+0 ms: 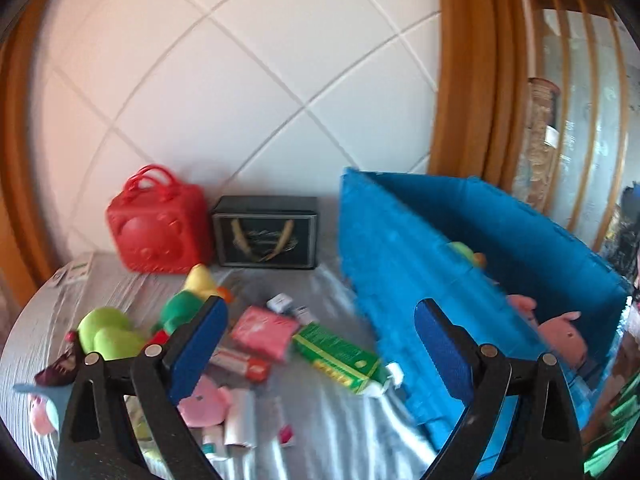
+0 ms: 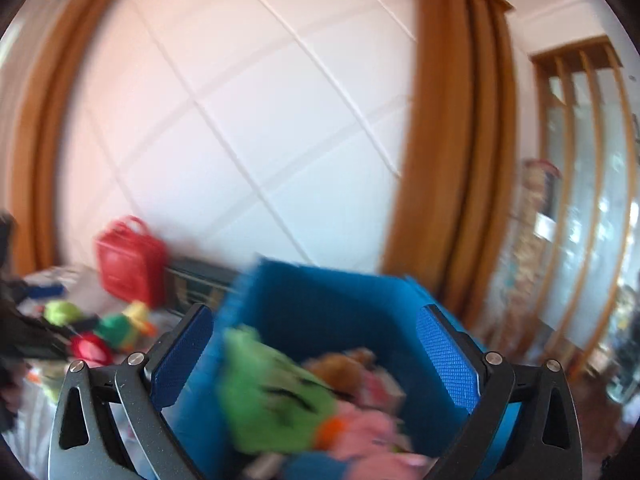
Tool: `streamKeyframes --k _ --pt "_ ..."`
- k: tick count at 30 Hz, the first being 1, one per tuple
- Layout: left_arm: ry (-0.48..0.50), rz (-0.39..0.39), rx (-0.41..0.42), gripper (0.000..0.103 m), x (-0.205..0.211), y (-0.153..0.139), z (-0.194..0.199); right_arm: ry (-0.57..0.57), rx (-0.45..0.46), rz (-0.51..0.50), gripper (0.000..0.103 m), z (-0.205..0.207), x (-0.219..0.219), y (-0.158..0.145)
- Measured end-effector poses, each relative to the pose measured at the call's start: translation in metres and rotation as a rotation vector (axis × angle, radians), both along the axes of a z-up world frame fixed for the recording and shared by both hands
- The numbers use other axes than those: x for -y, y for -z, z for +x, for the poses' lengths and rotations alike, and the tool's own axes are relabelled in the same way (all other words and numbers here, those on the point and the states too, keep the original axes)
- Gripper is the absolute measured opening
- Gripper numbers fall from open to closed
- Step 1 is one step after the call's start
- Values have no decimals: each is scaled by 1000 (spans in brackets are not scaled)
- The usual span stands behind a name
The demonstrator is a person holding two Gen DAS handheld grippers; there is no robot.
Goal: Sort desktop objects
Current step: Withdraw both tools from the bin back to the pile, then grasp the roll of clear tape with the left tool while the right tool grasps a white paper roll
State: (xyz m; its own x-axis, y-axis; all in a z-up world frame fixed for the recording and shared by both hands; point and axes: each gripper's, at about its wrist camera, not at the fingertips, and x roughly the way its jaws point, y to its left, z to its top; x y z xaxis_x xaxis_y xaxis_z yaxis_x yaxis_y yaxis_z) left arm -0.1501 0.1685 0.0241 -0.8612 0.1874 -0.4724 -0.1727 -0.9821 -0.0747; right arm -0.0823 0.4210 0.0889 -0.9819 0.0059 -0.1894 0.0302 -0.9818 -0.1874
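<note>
A blue fabric bin (image 1: 404,256) stands at the right of the silver-covered table and holds pink plush toys (image 1: 560,332). My left gripper (image 1: 320,344) is open and empty above a green carton (image 1: 340,354), a pink packet (image 1: 262,332) and a pink plush (image 1: 204,400). Green plush toys (image 1: 108,332) lie to its left. My right gripper (image 2: 316,360) is open over the blue bin (image 2: 320,312). A green plush (image 2: 272,400) lies blurred between its fingers, inside the bin with pink toys (image 2: 368,428); I cannot tell whether it touches them.
A red bear-face bag (image 1: 160,224) and a black box (image 1: 266,232) stand against the white quilted wall at the back. Small tubes and packets (image 1: 240,364) litter the table's front. A wooden frame and glass cabinet (image 1: 576,120) are at the right.
</note>
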Motion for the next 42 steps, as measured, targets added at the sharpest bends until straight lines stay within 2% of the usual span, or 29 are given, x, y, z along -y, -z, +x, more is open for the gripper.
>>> streamKeyframes --k 4,9,13,16,21,24,27,32,36,42 --pt "-90 10 18 96 60 24 13 -112 0 -29 103 5 61 -7" --pt "-254 -34 77 96 140 60 20 -199 73 -53 103 -10 123 9" --pt "-303 -52 130 96 191 91 26 -254 199 -121 103 -36 157 41" --pt "-307 -67 196 96 216 119 26 -250 288 -122 103 -52 183 73" --pt "-302 -76 268 96 230 157 20 -211 426 -96 103 -72 202 135" --pt "-266 -51 294 96 229 171 8 -203 534 -107 103 -85 207 173" --pt "-228 -63 335 96 219 188 -12 -175 632 -111 103 -97 209 208" --pt "-215 -88 407 96 207 218 -41 -159 732 -123 103 -107 209 238" --pt "-197 -29 429 97 206 228 -60 -147 802 -102 103 -121 218 260" --pt "-191 -91 483 97 197 242 -78 -153 895 -99 103 -154 237 288"
